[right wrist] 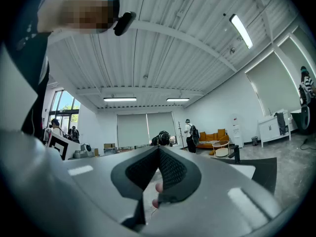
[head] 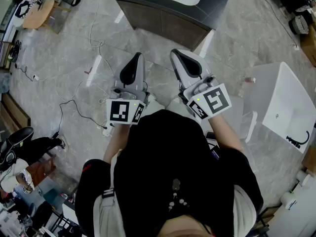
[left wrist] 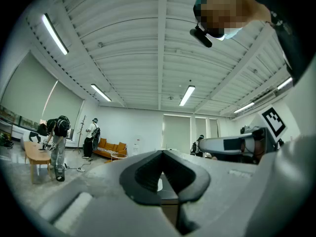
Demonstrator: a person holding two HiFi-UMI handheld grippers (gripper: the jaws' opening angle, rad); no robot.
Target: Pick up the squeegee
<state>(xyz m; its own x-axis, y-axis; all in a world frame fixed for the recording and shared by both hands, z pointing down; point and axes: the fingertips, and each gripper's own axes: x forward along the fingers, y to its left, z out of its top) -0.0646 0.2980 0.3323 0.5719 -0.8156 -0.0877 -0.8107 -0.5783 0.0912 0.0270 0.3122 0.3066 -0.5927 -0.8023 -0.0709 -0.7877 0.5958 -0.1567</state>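
Holding level & empty: left tongs (head: 137,58) and right tongs (head: 176,53) both pressed together; squeegee not in any view; risks: tripping on floor cables (head: 66,102) while searching; reaching w/ tongs unopened.

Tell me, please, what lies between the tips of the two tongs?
Only bare grey floor, as the head view shows, between the left tongs and the right tongs.

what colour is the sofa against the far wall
Orange: the long orange sofa shows best in the left gripper view.
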